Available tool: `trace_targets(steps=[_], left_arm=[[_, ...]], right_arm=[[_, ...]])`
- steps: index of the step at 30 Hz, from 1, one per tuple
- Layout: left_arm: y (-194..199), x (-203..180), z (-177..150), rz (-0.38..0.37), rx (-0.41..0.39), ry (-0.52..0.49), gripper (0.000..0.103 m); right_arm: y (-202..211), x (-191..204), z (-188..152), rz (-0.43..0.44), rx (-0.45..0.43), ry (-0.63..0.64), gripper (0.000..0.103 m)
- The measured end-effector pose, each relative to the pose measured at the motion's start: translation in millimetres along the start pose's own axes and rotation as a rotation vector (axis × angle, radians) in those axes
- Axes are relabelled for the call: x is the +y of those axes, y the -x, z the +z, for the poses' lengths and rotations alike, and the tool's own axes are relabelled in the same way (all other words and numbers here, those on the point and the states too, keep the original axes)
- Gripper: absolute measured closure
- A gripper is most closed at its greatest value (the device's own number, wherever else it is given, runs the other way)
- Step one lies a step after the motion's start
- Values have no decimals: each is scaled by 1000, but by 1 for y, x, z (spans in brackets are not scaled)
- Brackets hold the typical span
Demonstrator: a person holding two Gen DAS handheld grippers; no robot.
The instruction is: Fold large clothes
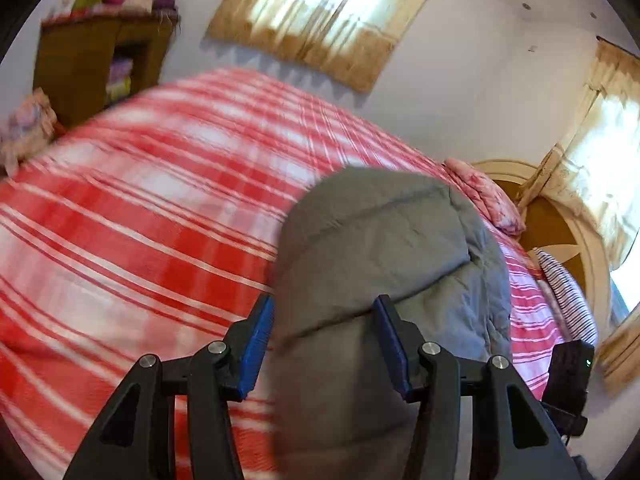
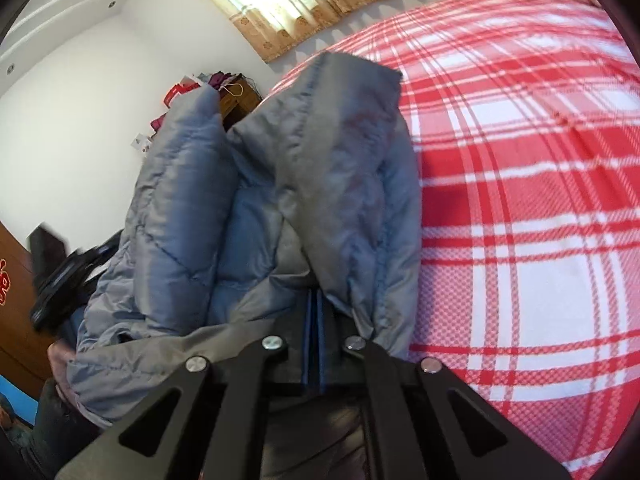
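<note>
The right gripper (image 2: 316, 320) has its blue pads pressed together, pinching a fold of the grey jacket (image 2: 280, 200), which bunches up over the fingers. The jacket lies on a red-and-white plaid bedspread (image 2: 520, 200). A curtain (image 2: 304, 4) hangs on the wall behind

The grey padded jacket (image 1: 384, 248) is quilted, with stitched seams and a slightly shiny shell. It sits bunched and partly doubled over on the red-and-white plaid bedspread (image 1: 152, 208). In the right wrist view the jacket (image 2: 304, 184) rises in puffy folds, one sleeve-like roll (image 2: 180, 200) standing up at its left.
</note>
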State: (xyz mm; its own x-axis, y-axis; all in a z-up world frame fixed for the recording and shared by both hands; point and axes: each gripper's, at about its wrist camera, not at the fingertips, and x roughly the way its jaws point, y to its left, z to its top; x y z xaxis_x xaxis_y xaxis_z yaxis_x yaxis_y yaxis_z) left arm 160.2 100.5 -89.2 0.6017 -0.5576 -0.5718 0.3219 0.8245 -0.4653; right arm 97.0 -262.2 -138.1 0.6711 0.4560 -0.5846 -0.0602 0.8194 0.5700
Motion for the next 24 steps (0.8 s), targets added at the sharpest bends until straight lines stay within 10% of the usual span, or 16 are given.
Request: trace_targets(steps=[2,6,10,12,14,24], left_arm=[[-4,-11,-5,7,0,-35,51],[-5,-23,-10,5,-12,-82,51],[-7,-16,-5,-2,-20,-64,51],[-9,-15,-5,-1,-26,-55,51],[-8,-16,-6,18,-36,-61,51],[12,-47,-3,18,-129,-102,51]], right_arm=[[10,5,5,18,-24,12,85],[32,22,24,98,-123,44,37],[3,39,43,132,-59,58,34],[-19,45,46,130,-6,71,46],[-29,53,47,179,30,98,91],[37,72,24,211,-232,212,94]])
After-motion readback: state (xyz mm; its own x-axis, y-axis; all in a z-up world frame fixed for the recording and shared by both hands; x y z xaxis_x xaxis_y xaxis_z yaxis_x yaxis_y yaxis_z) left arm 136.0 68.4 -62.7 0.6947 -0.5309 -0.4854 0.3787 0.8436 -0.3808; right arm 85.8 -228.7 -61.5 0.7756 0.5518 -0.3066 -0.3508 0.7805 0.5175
